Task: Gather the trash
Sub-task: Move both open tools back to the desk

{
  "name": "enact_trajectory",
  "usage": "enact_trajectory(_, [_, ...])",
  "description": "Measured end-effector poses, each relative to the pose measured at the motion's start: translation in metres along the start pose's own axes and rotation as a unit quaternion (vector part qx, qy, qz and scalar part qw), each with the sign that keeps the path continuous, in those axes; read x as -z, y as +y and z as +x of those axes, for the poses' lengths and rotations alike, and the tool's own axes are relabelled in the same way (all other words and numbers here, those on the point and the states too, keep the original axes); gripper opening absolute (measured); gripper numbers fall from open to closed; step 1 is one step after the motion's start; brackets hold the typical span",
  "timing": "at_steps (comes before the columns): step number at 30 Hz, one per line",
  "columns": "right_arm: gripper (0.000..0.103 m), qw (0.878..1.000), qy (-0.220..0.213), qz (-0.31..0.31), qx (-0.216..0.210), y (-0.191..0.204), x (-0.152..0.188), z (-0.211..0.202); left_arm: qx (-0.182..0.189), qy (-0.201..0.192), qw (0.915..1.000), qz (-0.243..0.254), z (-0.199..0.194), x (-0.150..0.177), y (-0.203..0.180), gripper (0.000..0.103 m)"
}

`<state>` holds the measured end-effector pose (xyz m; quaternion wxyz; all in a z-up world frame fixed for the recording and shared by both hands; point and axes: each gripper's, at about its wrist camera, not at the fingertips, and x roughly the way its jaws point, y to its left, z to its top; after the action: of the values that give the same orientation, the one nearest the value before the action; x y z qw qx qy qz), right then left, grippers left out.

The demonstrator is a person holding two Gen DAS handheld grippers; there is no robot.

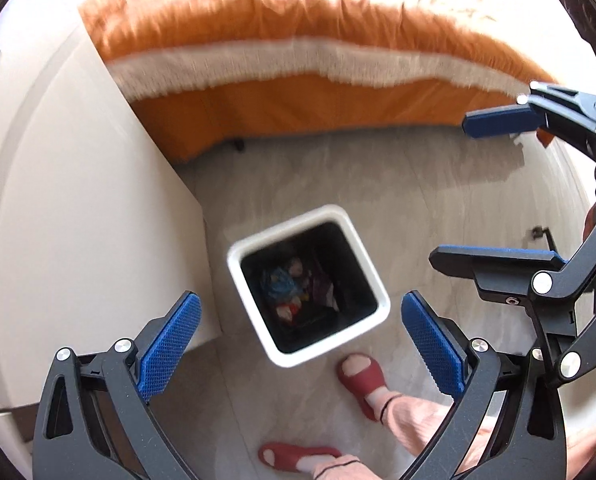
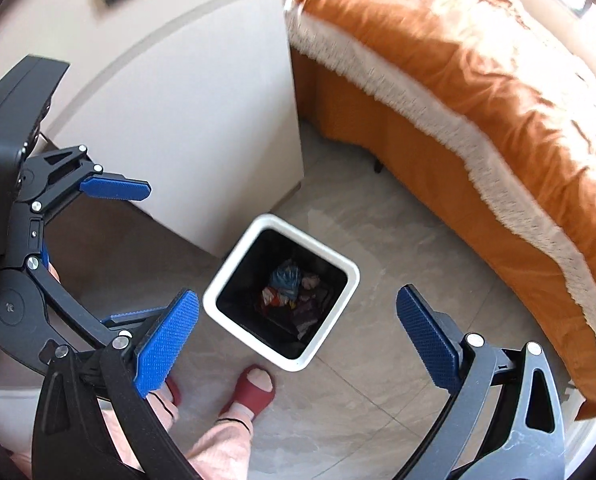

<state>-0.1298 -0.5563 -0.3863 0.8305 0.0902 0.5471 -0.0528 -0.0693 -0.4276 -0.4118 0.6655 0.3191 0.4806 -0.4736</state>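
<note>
A white square bin (image 1: 372, 280) with a black inside stands on the floor below both grippers; it also shows in the right wrist view (image 2: 233, 272). Crumpled trash (image 1: 293, 292) lies at its bottom, blue, red and purple wrappers (image 2: 289, 292). My left gripper (image 1: 302, 344) is open and empty above the bin. My right gripper (image 2: 298, 344) is open and empty above the bin too. The right gripper also shows at the right edge of the left wrist view (image 1: 502, 188), and the left gripper at the left of the right wrist view (image 2: 133, 252).
A bed with an orange cover and white fringe (image 1: 298, 52) runs along the far side (image 2: 478, 92). A white cabinet (image 1: 77, 200) stands left of the bin (image 2: 185, 120). The person's feet in red slippers (image 1: 362, 376) stand near the bin on the grey tiled floor (image 2: 378, 220).
</note>
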Motion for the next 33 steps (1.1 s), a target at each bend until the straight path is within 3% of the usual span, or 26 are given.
enact_trajectory(9, [0.099, 0.993, -0.114, 0.029, 0.002, 0.004, -0.029, -0.126, -0.039, -0.090, 0.9944, -0.038, -0.126, -0.033, -0.008, 0.099])
enact_trajectory(16, [0.099, 0.980, -0.195, 0.008, -0.042, 0.031, -0.059, -0.192, -0.101, -0.144, 0.9796, -0.097, -0.215, -0.033, 0.003, 0.099])
enact_trajectory(24, [0.099, 0.962, -0.244, -0.059, -0.109, 0.094, -0.106, -0.232, -0.194, -0.187, 0.9492, -0.163, -0.300, -0.003, 0.040, 0.098])
enact_trajectory(33, [0.099, 0.939, -0.265, -0.149, -0.158, 0.209, -0.160, -0.249, -0.259, -0.211, 0.9100, -0.245, -0.375, 0.064, 0.119, 0.098])
